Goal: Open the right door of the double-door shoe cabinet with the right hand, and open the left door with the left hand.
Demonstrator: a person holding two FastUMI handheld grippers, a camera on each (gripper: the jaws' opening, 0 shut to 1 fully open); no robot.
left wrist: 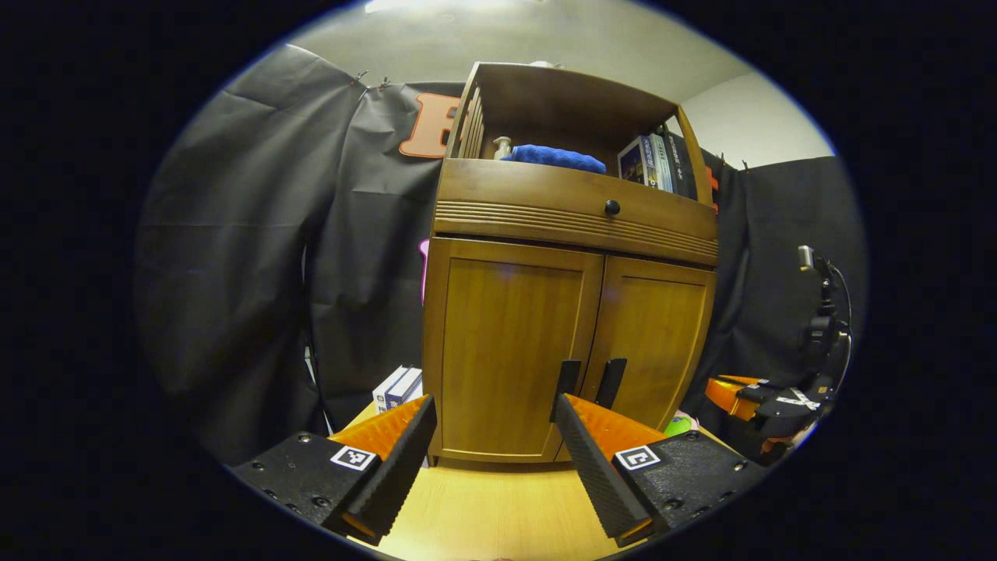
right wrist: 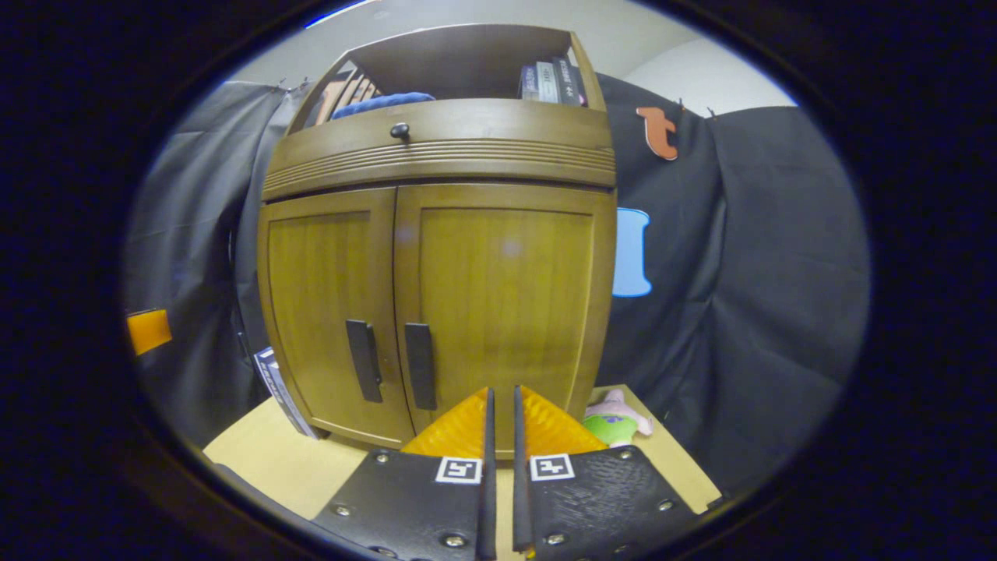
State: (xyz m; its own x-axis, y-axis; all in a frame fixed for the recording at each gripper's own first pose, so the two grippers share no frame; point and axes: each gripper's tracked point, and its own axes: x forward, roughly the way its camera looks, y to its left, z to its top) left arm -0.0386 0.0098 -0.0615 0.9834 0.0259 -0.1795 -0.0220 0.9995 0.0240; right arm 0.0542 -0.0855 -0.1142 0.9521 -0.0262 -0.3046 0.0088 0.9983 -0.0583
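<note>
- Shoe cabinet (left wrist: 572,312) stands on light wood surface (left wrist: 498,506), both doors closed, black cloth walls around.
- Left hand-held gripper (left wrist: 494,436): fingers wide apart, holding nothing, short of left door (left wrist: 510,343).
- Right hand-held gripper (right wrist: 499,436): fingers almost together, nothing held, facing right door (right wrist: 506,304).
- Left gripper view: boxes (left wrist: 397,387) beside cabinet.
- Right gripper view: plush toy (right wrist: 615,421).

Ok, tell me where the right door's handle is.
In the right gripper view the right handle hangs upright at the right door's inner edge, low down, beside the left handle, just up-left of the right gripper.
</note>
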